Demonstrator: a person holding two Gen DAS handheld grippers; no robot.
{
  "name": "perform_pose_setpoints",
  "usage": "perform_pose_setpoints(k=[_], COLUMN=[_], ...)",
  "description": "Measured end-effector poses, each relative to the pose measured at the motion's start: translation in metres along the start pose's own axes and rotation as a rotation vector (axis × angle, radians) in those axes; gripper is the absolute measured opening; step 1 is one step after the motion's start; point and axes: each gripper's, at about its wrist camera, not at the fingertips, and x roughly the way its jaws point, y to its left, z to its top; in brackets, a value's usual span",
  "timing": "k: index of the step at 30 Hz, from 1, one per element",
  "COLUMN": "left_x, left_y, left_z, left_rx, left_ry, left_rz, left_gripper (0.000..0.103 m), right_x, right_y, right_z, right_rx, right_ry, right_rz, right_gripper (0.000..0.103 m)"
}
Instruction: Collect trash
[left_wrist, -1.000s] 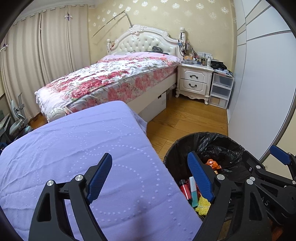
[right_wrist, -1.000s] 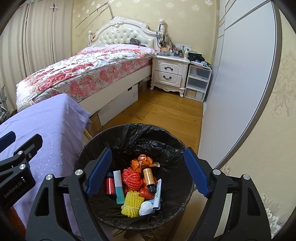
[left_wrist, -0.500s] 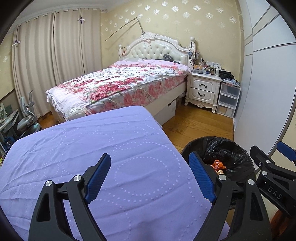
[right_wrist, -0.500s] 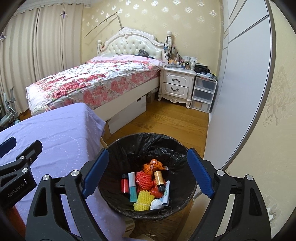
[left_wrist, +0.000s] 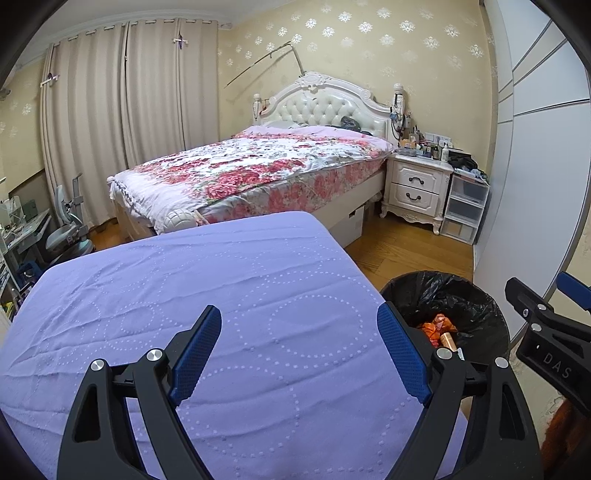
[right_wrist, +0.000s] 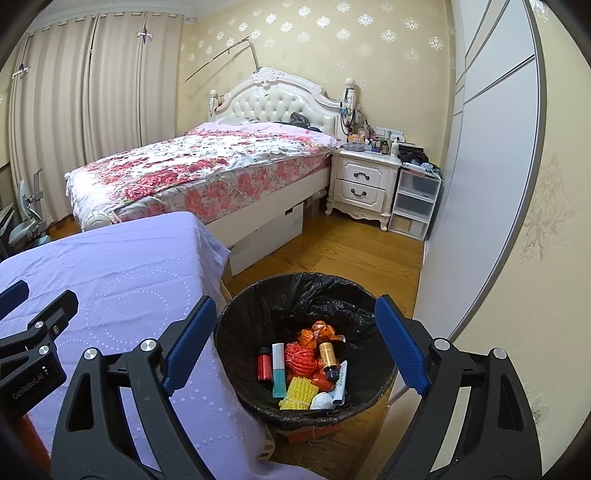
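While both grippers sit wide apart w/ nothing between the blue pads, left gripper (left_wrist: 299, 347) is over the lilac dotted tablecloth (left_wrist: 207, 295) and right gripper (right_wrist: 295, 339) is above the round bin w/ black plastic liner (right_wrist: 258, 306), on the wood floor just right of the table. Trash is in the bin: red mesh ball (right_wrist: 301, 356), yellow foam net (right_wrist: 301, 393), small amber bottle (right_wrist: 327, 354), red tube (right_wrist: 264, 365), teal-white stick (right_wrist: 279, 369), orange wrapper (right_wrist: 317, 332).
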Motion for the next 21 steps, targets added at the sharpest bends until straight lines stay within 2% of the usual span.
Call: perform_pose_setpoints(k=[9,21], left_x=[-0.017,-0.021], left_y=[0.003,0.003], left_z=[-0.001,-0.002], left_rx=[-0.011,-0.011], left_ry=[-0.031,-0.035], left_rz=[0.013,0.012], left_gripper=[0.084,0.084], right_x=[-0.018,-0.022], right_y=[0.002,0.001], right_z=[0.001,0.0], right_rx=[-0.008,-0.009], right_ry=[-0.03,-0.034], right_rz=[0.012,0.011], right_gripper=[0.086,0.086])
